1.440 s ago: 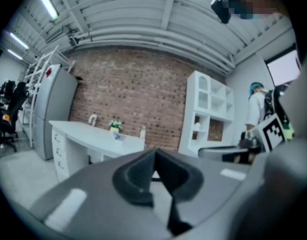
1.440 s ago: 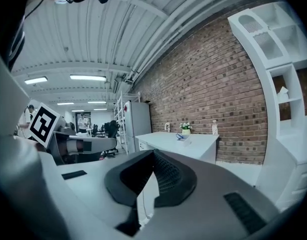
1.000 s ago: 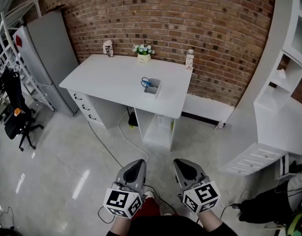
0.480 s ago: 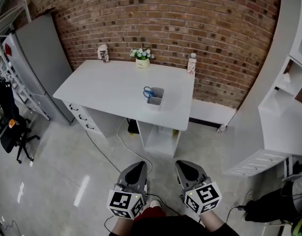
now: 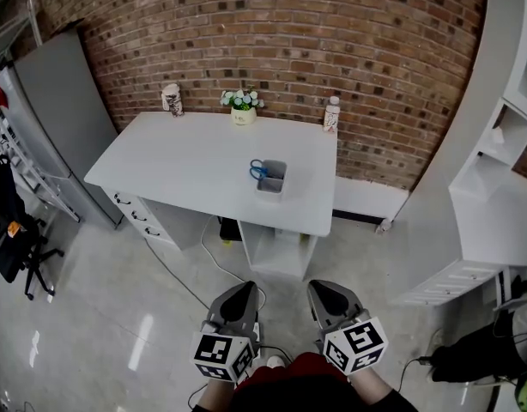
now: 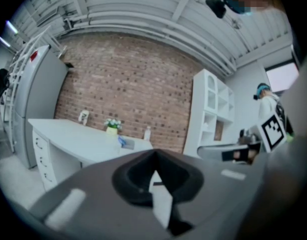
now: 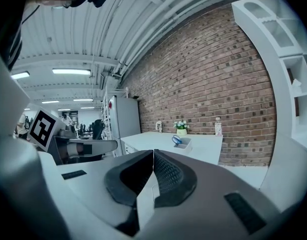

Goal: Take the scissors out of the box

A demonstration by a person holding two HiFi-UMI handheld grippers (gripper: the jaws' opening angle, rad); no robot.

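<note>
Both the left gripper (image 5: 240, 288) and right gripper (image 5: 324, 287) are clamped shut on nothing, well apart from the white desk (image 5: 178, 166) where the blue-handled scissors (image 5: 257, 170) sit in the box (image 5: 272, 187).

You hold both tongs low before your body, side by side and slightly apart, each pointing ahead and tipped only a little downward. Your left tongs (image 5: 243, 288) have their jaws pressed together, nothing between them. Your right tongs (image 5: 325, 287) meet at the tips too, empty. Your wrists (image 5: 377, 393), cropped by the bottom edge, appear to run straight behind them.
</note>
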